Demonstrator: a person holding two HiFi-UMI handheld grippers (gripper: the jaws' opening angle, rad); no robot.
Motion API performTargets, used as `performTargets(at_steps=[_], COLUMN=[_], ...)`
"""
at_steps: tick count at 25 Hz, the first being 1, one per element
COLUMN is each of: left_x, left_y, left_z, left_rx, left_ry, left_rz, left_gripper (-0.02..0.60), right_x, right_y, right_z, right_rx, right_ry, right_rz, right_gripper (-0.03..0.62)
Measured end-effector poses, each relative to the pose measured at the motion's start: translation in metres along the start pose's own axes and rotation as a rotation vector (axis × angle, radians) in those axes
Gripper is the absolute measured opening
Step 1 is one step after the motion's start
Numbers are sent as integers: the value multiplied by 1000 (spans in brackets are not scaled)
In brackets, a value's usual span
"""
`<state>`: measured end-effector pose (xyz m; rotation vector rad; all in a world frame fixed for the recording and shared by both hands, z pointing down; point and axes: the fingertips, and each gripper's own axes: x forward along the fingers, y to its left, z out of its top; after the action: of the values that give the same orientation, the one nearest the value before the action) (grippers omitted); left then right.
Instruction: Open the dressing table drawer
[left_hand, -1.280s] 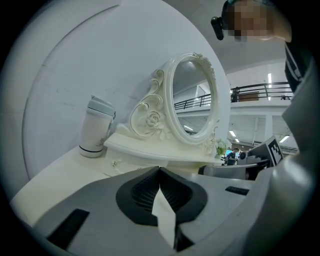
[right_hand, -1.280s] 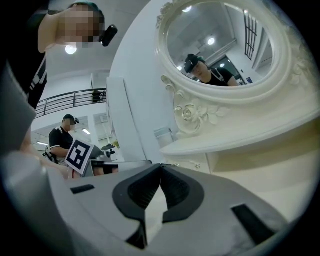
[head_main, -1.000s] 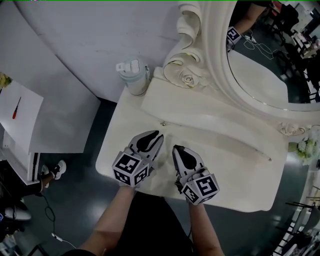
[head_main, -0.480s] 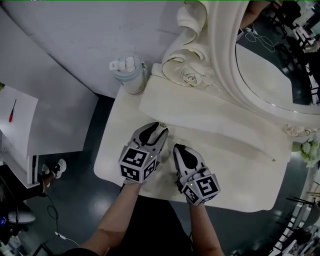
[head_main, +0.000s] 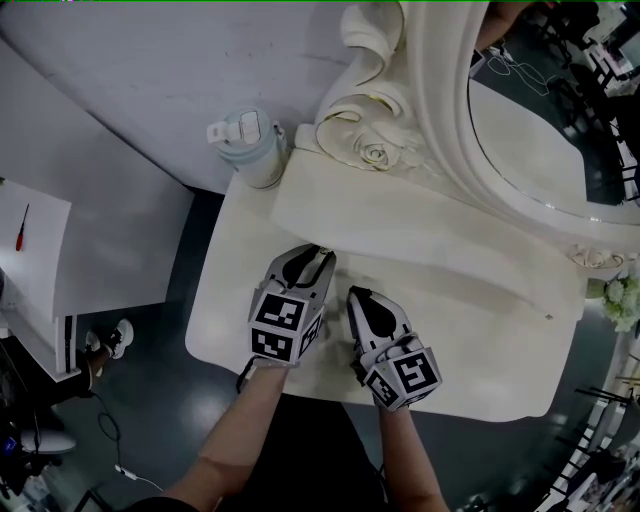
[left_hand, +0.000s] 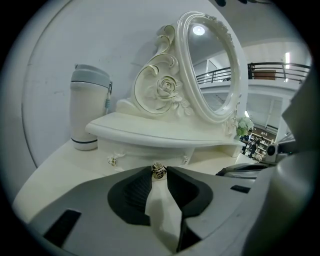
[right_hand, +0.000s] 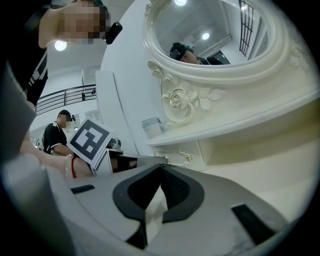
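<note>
Drawer (left_hand: 142, 152) sits shut under the shelf (left_hand: 165, 131) by the dressing table's (head_main: 480, 340) left edge; my left gripper (head_main: 320, 252), jaws just closing, pinches its knob (left_hand: 159, 171) by the tips. That may slip when pulled; my right gripper (head_main: 355, 295), clenched empty, could block it.

Bright, even light; gripper views fisheye-warped — dark corners.

A pale lidded bottle (head_main: 248, 150) stands upright; a red screwdriver (head_main: 19, 228) lies on a white cabinet (head_main: 35, 275).
</note>
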<state>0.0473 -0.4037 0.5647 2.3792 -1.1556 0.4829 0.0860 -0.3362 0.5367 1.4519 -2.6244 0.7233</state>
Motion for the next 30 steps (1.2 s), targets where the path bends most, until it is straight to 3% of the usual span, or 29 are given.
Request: performTargets(at_steps=[30], left_x=[-36], left_y=[-15], left_z=[-26], left_rx=[-33], left_ry=[31], left_rz=[-4], left_gripper=[107], right_x=[-34], right_y=[17], right_z=[-13], right_rx=[31], right_ry=[-16], right_rz=[-14], right_gripper=[6])
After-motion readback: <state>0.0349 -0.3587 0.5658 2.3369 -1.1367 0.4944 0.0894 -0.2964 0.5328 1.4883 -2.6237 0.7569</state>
